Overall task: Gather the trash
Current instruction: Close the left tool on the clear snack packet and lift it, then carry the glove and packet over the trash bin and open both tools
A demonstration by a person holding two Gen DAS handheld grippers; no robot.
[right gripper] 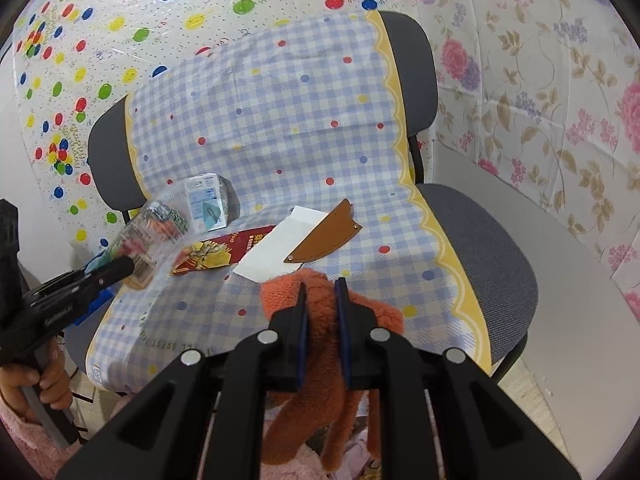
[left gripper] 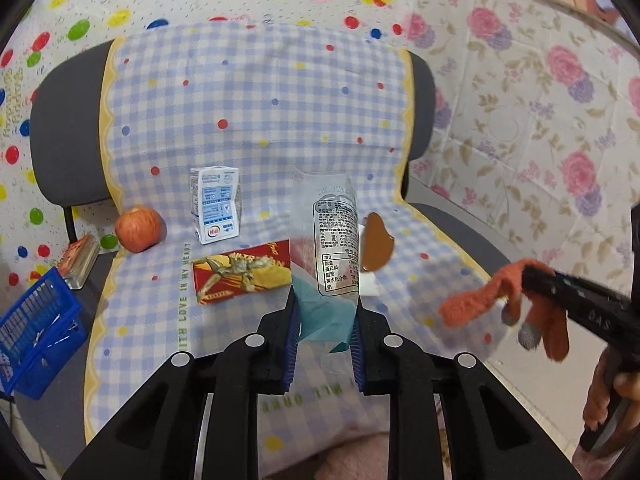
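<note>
My left hand-held gripper (left gripper: 324, 344) is clamped on a clear plastic wrapper (left gripper: 330, 252). The wrapper has a white label with small print and a teal patch near the bottom. It stands up between the blue pads and is lifted off the chair (left gripper: 60, 128).

My right hand-held gripper (right gripper: 322, 320) is closed tight on an orange glove (right gripper: 320, 364). The glove is fuzzy and its fingers hang down below the pads. In the left view I see the same glove (left gripper: 480, 300) dangling off to the right side, with grey tips on two fingers.

The chair is grey and a blue checked cloth (left gripper: 260, 112) with coloured dots covers its back and seat. On the seat, near the back, a small white and blue milk carton (left gripper: 216, 204) stands upright. A red apple (left gripper: 138, 228) sits just beside it, close to the left edge of the seat. A red and yellow flat packet (left gripper: 242, 276) lies in front of the carton. A white sheet of paper (right gripper: 276, 248) lies in the middle of the seat, and a brown leather piece (right gripper: 324, 236) rests on top of it.

A blue plastic basket (left gripper: 36, 336) sits low, off the left edge of the chair.
</note>
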